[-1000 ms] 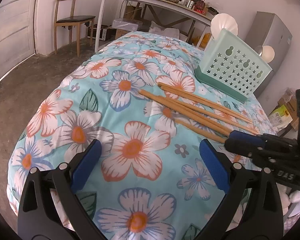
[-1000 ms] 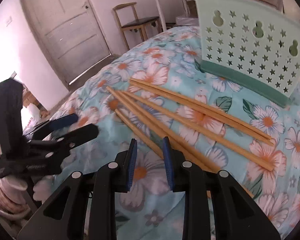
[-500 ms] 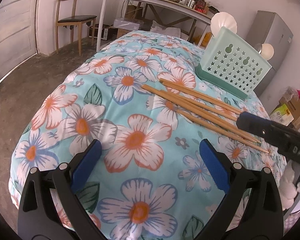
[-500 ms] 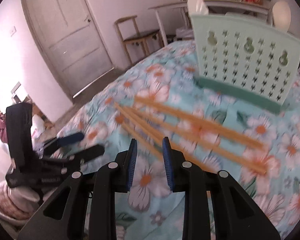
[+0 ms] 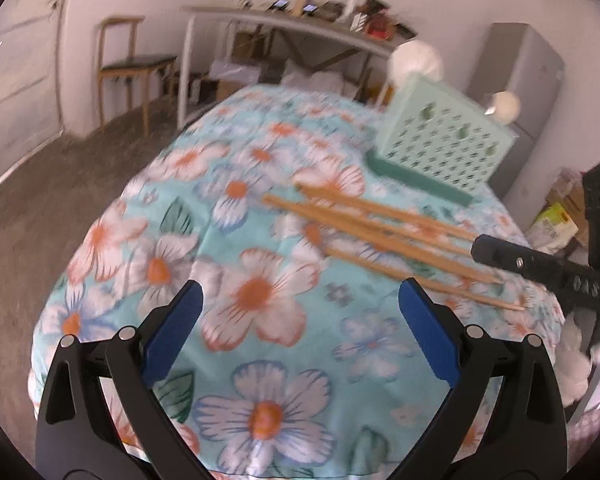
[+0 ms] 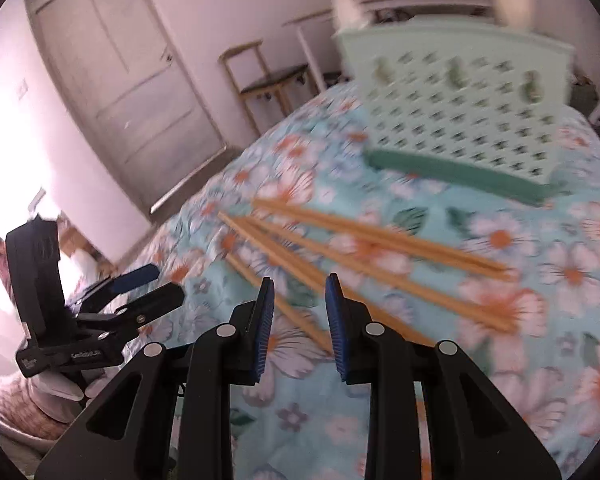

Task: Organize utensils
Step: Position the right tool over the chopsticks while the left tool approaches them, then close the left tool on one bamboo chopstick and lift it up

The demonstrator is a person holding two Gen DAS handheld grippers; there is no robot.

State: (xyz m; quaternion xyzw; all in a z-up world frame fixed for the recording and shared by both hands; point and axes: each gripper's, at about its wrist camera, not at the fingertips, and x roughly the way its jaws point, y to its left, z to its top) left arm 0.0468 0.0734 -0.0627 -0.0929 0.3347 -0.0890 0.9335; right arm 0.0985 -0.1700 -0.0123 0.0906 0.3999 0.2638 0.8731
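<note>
Several wooden chopsticks (image 5: 380, 228) lie side by side on the floral cloth; they also show in the right wrist view (image 6: 364, 248). A mint green perforated utensil holder (image 5: 436, 140) stands beyond them, also in the right wrist view (image 6: 460, 96). My left gripper (image 5: 300, 316) is wide open and empty, above the cloth short of the chopsticks. My right gripper (image 6: 299, 300) is open by a narrow gap and empty, raised above the near chopstick ends. It shows at the right of the left wrist view (image 5: 540, 268).
The table is covered by a turquoise floral cloth (image 5: 260, 292). A wooden chair (image 5: 132, 64), a long side table with clutter (image 5: 300, 20) and a grey cabinet (image 5: 516, 80) stand behind. A door (image 6: 116, 80) is at left.
Both grippers have pulled back and risen from the chopsticks. The right gripper's narrow gap is unchanged and it has lifted nothing. The chopsticks lie as before.
</note>
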